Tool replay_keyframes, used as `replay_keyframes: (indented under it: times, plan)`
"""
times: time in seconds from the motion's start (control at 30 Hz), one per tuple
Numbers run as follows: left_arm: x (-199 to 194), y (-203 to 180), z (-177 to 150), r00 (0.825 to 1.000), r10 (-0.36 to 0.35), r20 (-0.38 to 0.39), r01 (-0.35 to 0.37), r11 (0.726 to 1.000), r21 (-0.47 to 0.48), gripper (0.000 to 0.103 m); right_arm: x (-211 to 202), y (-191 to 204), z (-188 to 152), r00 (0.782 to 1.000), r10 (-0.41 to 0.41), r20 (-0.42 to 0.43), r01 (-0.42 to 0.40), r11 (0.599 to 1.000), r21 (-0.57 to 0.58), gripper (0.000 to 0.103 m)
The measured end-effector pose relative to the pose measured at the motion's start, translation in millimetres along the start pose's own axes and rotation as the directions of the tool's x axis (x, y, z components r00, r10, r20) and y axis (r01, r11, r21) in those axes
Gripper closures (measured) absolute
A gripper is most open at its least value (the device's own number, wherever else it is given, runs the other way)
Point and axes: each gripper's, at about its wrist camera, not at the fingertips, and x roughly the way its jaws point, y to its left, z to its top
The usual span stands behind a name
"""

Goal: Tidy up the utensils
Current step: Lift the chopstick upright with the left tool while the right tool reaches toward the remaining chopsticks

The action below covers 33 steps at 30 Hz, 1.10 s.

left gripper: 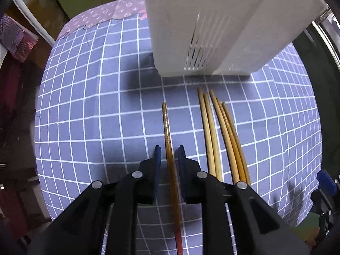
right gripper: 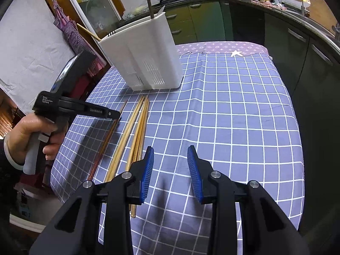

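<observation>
Left hand-held gripper [left gripper: 169, 156] pointed straight down over the counter [left gripper: 95, 106], jaws slightly parted around the dark chopstick [left gripper: 167, 131], a visible gap on either side, pads not pressing. Chopstick lying flat between the jaws, running forward toward the white utensil holder [left gripper: 204, 31] ahead. Bundle of pale chopsticks [left gripper: 221, 131] just beside, to the right of the jaws, also flat on the checked cloth. Right hand-held gripper [right gripper: 171, 167] open and empty, hovering above bare cloth, the bundle to its left. Likely step: securing the single dark chopstick. For a sound grasp: centre the stick between the pads, close squarely across its width, avoid snagging the cloth. Lift level, then tilt upright before the holder's open top. Risk: thin round stick rolling or pivoting if pinched off-centre.
</observation>
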Motion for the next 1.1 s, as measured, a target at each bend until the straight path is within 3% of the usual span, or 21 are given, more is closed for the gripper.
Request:
replay_keyframes:
  times: [0.13, 0.2, 0.3, 0.6, 0.87, 1.1]
  plan:
    - [10, -9, 1, 1.0, 0.024, -0.012, -0.024, 1.0, 0.009, 0.09, 4, 0, 0, 1.0, 0.009, -0.007, -0.009, 1.0, 0.003, 0.07]
    - [14, -13, -1, 1.0, 0.011, -0.017, -0.011, 1.0, 0.014, 0.096, 4, -1, 0, 1.0, 0.012, -0.008, -0.012, 1.0, 0.002, 0.07]
    - [14, -15, -5, 1.0, -0.003, -0.019, 0.003, 1.0, 0.018, 0.097, 3, -2, 1, 1.0, 0.011, -0.003, -0.011, 1.0, 0.005, 0.07]
    - [-43, -7, -23, 0.992, -0.032, 0.123, 0.026, 0.999, 0.048, 0.097, 0, 2, 5, 1.0, 0.003, -0.003, -0.003, 1.0, -0.007, 0.068]
    - [-111, 14, -58, 0.951, -0.103, 0.292, 0.085, 0.994, 0.075, 0.097, 12, 17, 16, 0.999, -0.002, -0.032, 0.001, 0.999, -0.049, 0.068]
    - [-138, 28, -86, 0.913, -0.13, 0.386, 0.101, 0.99, 0.095, 0.097, 51, 30, 37, 0.989, -0.1, -0.108, 0.085, 0.988, -0.131, 0.068]
